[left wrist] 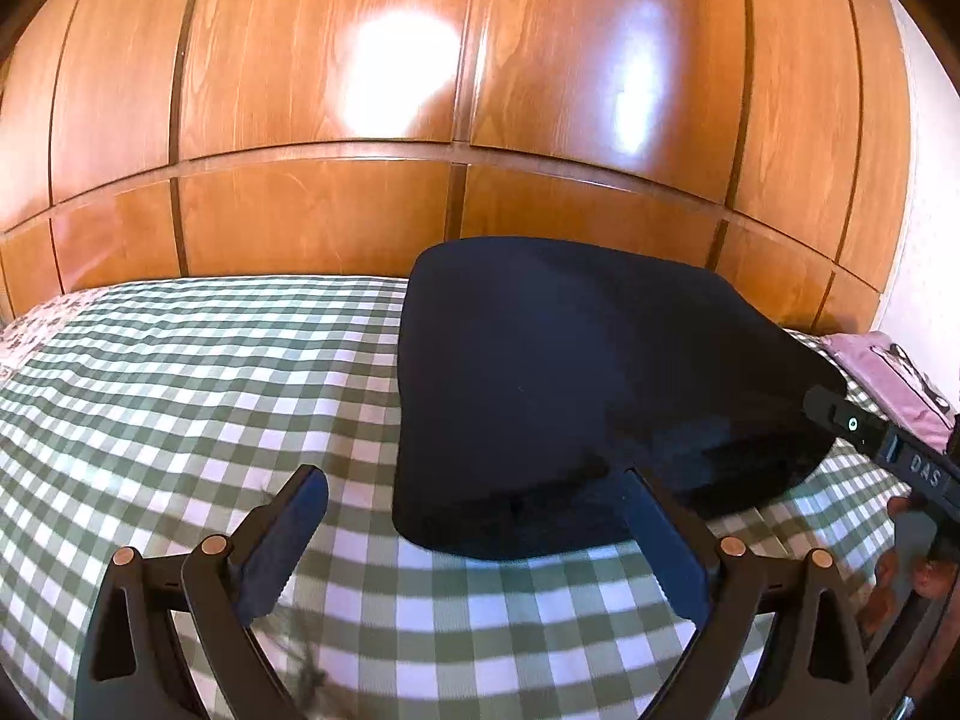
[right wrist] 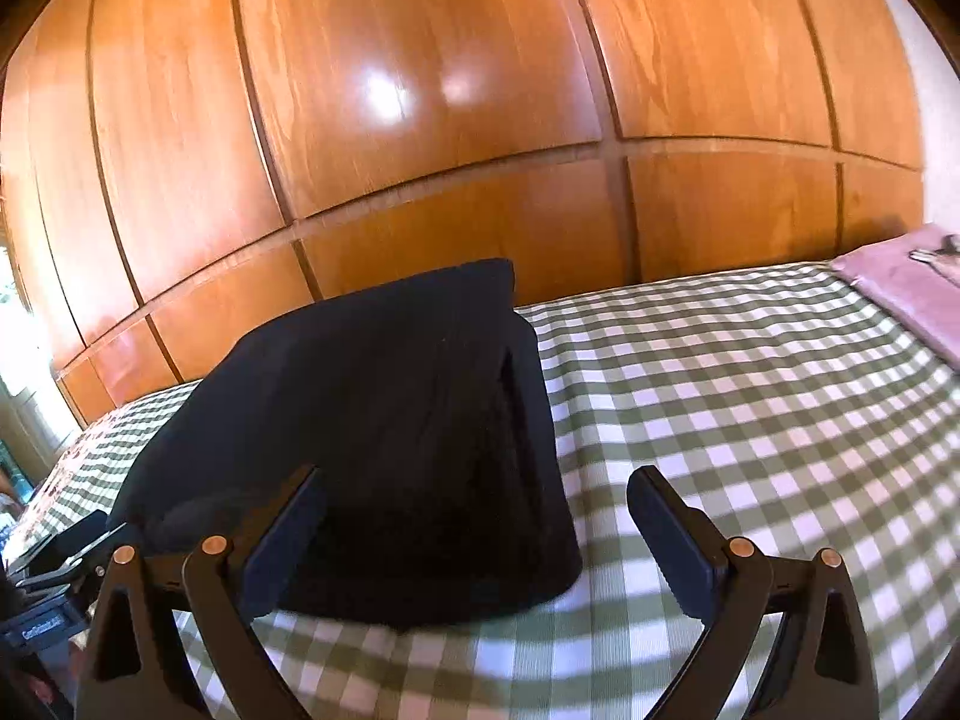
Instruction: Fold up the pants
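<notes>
The dark navy pants (left wrist: 570,396) lie folded into a thick rectangular stack on the green-and-white checked bedspread (left wrist: 180,384). In the left wrist view my left gripper (left wrist: 474,498) is open, its jaws spread wide just in front of the stack's near left corner, nothing pressed between them. In the right wrist view the same pants (right wrist: 384,432) fill the centre left, and my right gripper (right wrist: 477,498) stands open around the stack's near right corner, pads off the cloth. The right gripper's body (left wrist: 888,450) shows at the right edge of the left wrist view.
A glossy wooden wardrobe wall (left wrist: 420,120) rises right behind the bed. A pink pillow (right wrist: 906,294) lies at the right end of the bed. The left gripper's body (right wrist: 54,576) and a bright window (right wrist: 18,372) sit at the left edge.
</notes>
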### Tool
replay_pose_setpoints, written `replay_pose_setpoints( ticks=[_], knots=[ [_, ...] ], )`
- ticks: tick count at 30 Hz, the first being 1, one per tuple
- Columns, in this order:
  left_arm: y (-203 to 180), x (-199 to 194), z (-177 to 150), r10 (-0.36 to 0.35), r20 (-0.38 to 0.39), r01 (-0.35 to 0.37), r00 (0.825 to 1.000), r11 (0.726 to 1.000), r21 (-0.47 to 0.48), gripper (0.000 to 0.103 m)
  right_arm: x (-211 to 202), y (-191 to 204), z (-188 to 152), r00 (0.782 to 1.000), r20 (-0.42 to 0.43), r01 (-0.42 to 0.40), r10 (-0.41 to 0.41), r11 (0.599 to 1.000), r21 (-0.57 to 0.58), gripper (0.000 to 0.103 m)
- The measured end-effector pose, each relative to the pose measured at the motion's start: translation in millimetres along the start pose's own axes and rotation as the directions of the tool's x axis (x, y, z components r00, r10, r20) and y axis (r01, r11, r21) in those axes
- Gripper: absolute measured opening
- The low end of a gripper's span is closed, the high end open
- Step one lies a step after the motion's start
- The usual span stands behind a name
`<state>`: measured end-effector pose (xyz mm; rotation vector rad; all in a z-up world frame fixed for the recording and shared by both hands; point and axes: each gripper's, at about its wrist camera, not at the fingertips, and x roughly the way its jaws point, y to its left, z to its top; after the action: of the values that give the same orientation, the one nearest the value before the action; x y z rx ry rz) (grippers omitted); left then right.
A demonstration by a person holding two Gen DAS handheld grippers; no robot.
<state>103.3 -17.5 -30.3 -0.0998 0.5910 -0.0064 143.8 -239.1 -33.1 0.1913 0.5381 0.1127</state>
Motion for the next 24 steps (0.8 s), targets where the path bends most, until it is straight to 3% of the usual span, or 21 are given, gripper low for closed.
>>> replay_pose_setpoints(
  ticks=[6,11,14,19,24],
  knots=[
    [-16.4,-24.1,-11.4,0.032,0.084,-0.037,0.996,0.998,0.058,0.098,-26.5,28.9,-22.8,1.0,0.012,-0.009,0.009,0.997,-0.077,0.1],
    [-25.1,-36.2,-19.4,0.012,0.117,-0.023,0.993,0.995,0.095,0.098,-43.9,48.4,-37.1,0.998,0.053,0.021,-0.014,0.99,-0.137,0.1],
    [-22.6,-42.3,-21.2,0.042,0.153,-0.054,0.987,0.996,0.074,0.094,-49.3,50.2,-40.0,0.996,0.082,0.051,-0.04,0.989,-0.14,0.1],
    [-11.1,-46.7,-23.9,0.041,0.166,-0.045,0.985,0.999,0.018,0.094,-54.6,46.1,-42.6,0.994,0.095,0.072,-0.062,0.991,-0.112,0.1],
    [-7.5,-47.6,-25.1,0.037,0.17,-0.039,0.985,0.999,0.003,0.094,-53.5,55.1,-44.4,0.993,0.097,0.08,-0.066,0.985,-0.153,0.1]
  ],
)
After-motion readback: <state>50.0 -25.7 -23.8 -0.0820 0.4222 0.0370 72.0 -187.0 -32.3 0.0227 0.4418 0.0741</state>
